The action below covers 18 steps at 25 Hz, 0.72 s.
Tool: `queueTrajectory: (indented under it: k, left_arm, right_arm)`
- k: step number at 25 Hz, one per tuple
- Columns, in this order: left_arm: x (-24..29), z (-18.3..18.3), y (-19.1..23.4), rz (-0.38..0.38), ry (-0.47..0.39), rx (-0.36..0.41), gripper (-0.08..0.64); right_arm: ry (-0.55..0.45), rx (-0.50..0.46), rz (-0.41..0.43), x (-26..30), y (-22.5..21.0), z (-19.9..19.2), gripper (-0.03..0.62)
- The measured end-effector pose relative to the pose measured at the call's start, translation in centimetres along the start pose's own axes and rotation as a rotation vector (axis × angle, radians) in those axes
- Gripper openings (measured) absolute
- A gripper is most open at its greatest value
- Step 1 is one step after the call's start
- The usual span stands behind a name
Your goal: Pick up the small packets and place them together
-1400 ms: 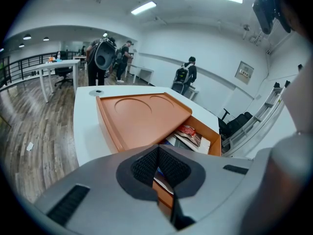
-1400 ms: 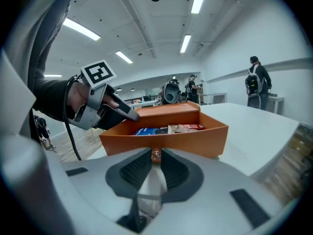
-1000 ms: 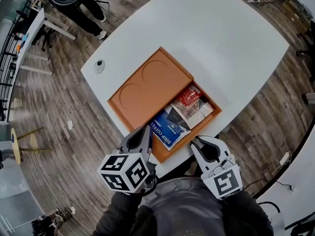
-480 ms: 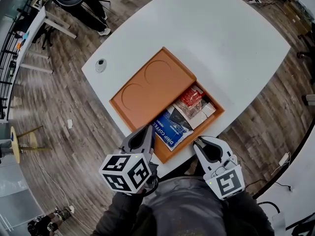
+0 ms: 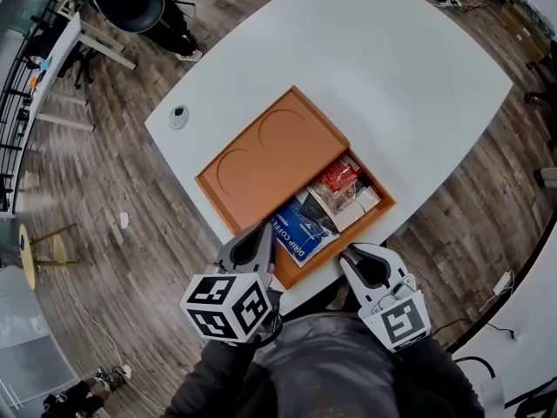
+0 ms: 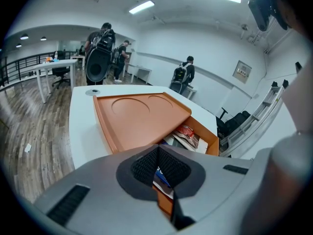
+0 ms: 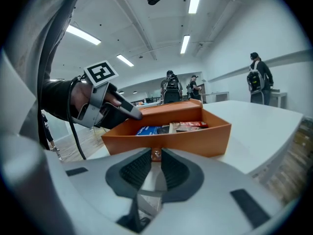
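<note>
Looking down from the head view: spotting the small packets heaped in the uncovered right end of the orange box, near the desk's front edge, with a lid over the other end. Finding the left hand-held gripper at the box's near corner, the right hand-held gripper at the desk's front edge. Over to the left gripper view: pinched together on nothing. Over to the right gripper view: parted by a sliver, empty, facing the box's wall.
</note>
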<state>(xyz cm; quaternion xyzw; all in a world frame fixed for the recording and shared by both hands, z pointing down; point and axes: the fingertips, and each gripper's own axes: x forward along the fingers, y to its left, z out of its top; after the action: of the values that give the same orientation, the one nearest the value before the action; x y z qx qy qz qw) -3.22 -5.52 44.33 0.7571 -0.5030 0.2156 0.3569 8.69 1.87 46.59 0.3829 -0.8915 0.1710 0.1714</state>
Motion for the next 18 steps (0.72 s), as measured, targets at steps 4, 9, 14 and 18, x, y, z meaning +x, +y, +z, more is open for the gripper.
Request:
queueTrajectory:
  k: [4, 9, 14, 18]
  left_arm:
    - [-0.1, -0.2, -0.2, 0.002, -0.009, 0.001, -0.003]
    - [-0.3, -0.1, -0.3, 0.005, -0.006, 0.028, -0.003]
    - [-1.4, -1.2, -1.4, -0.008, -0.002, 0.010, -0.003]
    - [-3.2, -1.6, -3.5, -0.037, -0.037, -0.016, -0.003]
  right_arm:
    - [-0.007, -0.004, 0.005, -0.1, 0.1, -0.2, 0.066]
    - [0.058, 0.016, 0.006, -0.5, -0.4, -1.4, 0.155]
    - [0.066, -0.021, -0.037, -3.2, -2.1, 0.6, 0.155]
    - [0.046, -0.111, -0.051, -5.3, -2.7, 4.3, 0.155]
